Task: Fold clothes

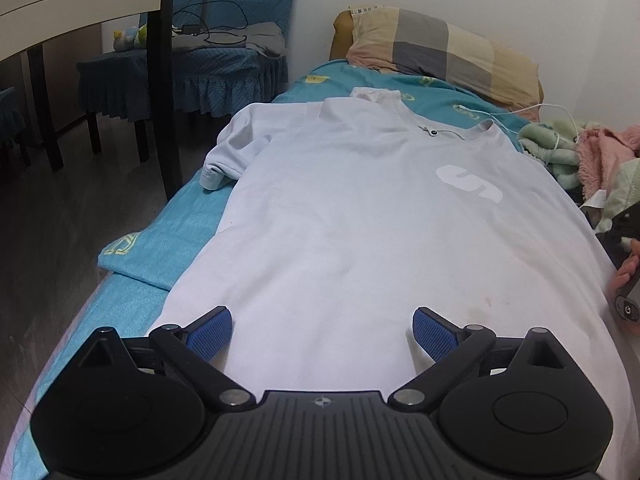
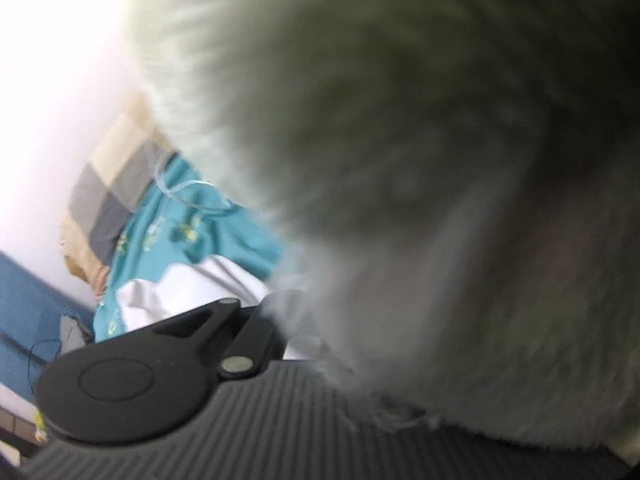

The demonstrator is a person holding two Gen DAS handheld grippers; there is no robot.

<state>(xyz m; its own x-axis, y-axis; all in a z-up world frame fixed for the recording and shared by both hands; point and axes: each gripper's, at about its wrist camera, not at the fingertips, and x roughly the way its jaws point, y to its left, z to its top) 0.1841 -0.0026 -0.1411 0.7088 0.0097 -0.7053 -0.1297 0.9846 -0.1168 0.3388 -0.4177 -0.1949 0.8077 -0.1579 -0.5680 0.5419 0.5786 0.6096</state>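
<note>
A white T-shirt (image 1: 360, 216) with a white logo lies spread flat on the teal bed sheet (image 1: 176, 224), collar toward the pillow, its left sleeve (image 1: 232, 148) bunched up. My left gripper (image 1: 322, 332) is open and empty, its blue pads (image 1: 212, 334) resting over the shirt's hem. In the right wrist view a fuzzy pale green fabric (image 2: 420, 180) presses against the lens and hides the right gripper's fingers; a corner of the white shirt (image 2: 192, 288) shows at lower left. The right gripper's body and the hand holding it show at the left wrist view's right edge (image 1: 626, 276).
A checked pillow (image 1: 436, 52) lies at the head of the bed by the white wall. A pile of fluffy green and pink clothes (image 1: 576, 156) and a white cable (image 1: 532, 114) lie at the right. Chairs with teal covers (image 1: 224, 68) and a table leg (image 1: 160, 80) stand left.
</note>
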